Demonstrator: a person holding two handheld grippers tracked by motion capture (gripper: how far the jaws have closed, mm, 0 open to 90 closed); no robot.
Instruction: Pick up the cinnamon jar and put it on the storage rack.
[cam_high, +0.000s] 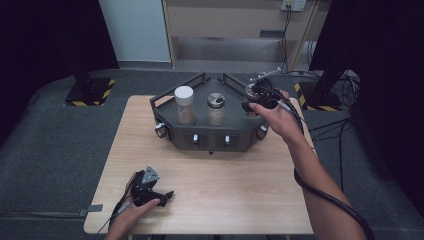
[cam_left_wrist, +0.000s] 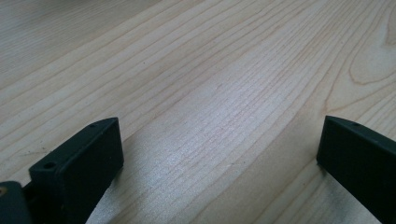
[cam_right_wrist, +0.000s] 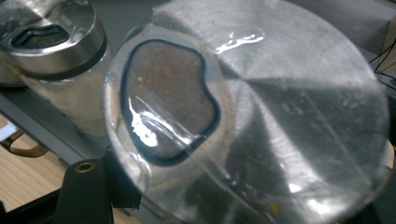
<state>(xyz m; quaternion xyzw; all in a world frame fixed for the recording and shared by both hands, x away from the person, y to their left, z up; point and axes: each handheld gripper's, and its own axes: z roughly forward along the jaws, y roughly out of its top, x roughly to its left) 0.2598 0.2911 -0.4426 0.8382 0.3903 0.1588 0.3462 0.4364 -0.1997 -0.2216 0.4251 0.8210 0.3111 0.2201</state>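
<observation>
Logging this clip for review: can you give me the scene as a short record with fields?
surface: wooden table
rack: dark tray at the table's far side
in rack: white-lidded jar, metal-lidded jar
right gripper: shut on a metal-lidded shaker jar over the rack's right end
left gripper: open, over bare wood, near left corner
</observation>
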